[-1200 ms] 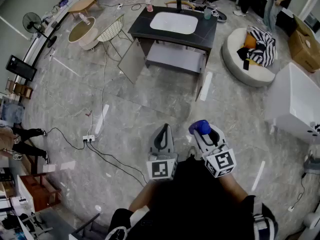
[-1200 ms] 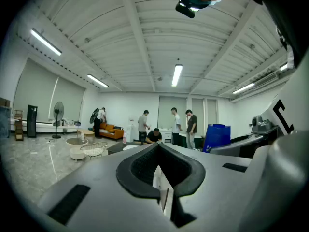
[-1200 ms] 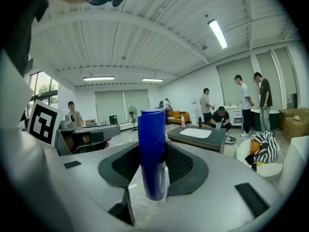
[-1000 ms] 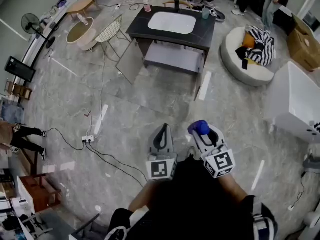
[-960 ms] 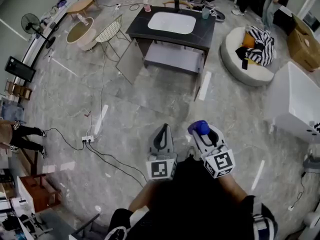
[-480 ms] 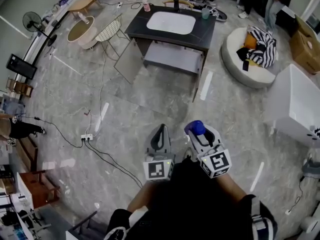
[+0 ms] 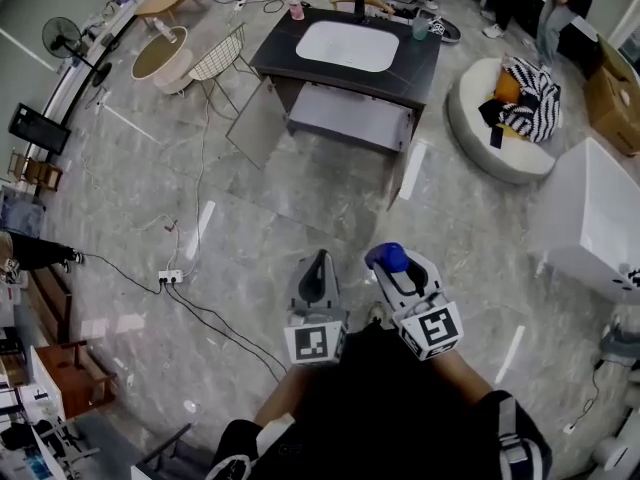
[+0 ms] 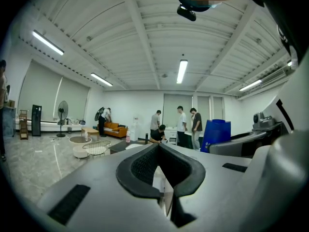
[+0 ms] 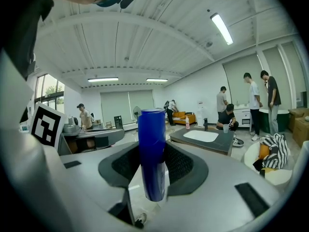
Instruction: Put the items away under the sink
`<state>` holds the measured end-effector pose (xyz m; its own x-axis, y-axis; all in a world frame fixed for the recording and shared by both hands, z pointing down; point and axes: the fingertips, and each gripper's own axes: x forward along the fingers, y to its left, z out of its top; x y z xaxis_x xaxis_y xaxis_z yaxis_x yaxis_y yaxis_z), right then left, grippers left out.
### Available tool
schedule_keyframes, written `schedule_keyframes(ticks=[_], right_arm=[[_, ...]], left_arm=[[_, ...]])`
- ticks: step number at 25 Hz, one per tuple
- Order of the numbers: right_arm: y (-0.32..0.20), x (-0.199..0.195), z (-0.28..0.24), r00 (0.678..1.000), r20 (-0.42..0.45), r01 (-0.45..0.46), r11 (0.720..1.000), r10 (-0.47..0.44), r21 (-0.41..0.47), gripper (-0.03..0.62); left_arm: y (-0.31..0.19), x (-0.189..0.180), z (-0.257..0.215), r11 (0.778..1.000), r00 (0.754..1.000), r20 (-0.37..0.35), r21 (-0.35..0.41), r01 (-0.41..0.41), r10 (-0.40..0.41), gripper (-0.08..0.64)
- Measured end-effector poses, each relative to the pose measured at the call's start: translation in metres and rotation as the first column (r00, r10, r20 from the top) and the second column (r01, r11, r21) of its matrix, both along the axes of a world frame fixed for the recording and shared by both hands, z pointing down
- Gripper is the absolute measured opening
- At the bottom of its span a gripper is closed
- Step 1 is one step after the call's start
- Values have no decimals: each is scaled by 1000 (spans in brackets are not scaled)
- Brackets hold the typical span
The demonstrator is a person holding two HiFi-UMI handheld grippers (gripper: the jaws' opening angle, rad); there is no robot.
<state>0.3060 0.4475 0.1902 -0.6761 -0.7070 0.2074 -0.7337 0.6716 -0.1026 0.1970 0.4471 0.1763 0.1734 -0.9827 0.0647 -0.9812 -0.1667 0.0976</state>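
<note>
In the head view the dark sink cabinet (image 7: 345, 68) with a white basin stands far ahead, its doors swung open over a grey lower shelf. My right gripper (image 7: 392, 266) is low in the view, close to my body, and shut on a blue cylinder (image 7: 387, 256). In the right gripper view the blue cylinder (image 9: 152, 149) stands upright between the dark pads, with the sink cabinet (image 9: 205, 139) behind it to the right. My left gripper (image 7: 319, 260) is beside the right one, shut with nothing in it; its pads (image 8: 140, 170) meet.
A pink bottle (image 7: 296, 9) and a cup (image 7: 419, 27) stand on the sink counter. A wire chair (image 7: 222, 58) and round tables (image 7: 163, 58) are left of it, and a white beanbag (image 7: 500, 118) and a white tub (image 7: 590, 218) to the right. Cables and a power strip (image 7: 170, 276) lie on the floor. People are at the back.
Both grippers keep the same pose and hold. The view has shifted a little, and the person at the left edge has moved almost out of it.
</note>
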Motion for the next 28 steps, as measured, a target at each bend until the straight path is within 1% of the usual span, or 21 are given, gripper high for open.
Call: schedule_keyframes(ticks=[4, 8, 11, 15, 18, 20, 22, 26, 28], right_arm=[[-37, -29, 1, 999, -17, -45, 999, 45, 7, 152], [-76, -77, -5, 996, -14, -91, 996, 91, -2, 152], [-108, -112, -13, 992, -4, -123, 992, 123, 4, 152], [-151, -150, -13, 985, 1, -175, 985, 175, -9, 152], [-177, -172, -10, 978, -8, -210, 978, 210, -12, 152], [-193, -185, -10, 974, -10, -227, 974, 227, -4, 152], [-210, -196, -9, 972, -16, -235, 972, 235, -1, 152], [-245, -207, -6, 973, -36, -230, 973, 230, -9, 152], [-271, -210, -7, 975, -29, -222, 975, 222, 1, 152]], left_arm=[[-47, -34, 0, 999, 999, -16, 13, -32, 32, 17], [-99, -81, -9, 997, 997, -25, 24, -79, 79, 15], [-136, -111, -16, 992, 992, -17, 36, -121, 122, 17], [-175, -149, -13, 985, 986, -13, 31, -168, 169, 17], [-196, -175, -6, 981, 981, -28, 18, -193, 194, 17], [-211, -192, 2, 978, 978, -18, 6, -208, 208, 17], [-228, -204, 8, 978, 978, -21, -5, -208, 208, 15], [-263, -217, 15, 981, 980, -63, -36, -193, 191, 15], [-289, -219, 16, 981, 981, -58, -37, -189, 187, 15]])
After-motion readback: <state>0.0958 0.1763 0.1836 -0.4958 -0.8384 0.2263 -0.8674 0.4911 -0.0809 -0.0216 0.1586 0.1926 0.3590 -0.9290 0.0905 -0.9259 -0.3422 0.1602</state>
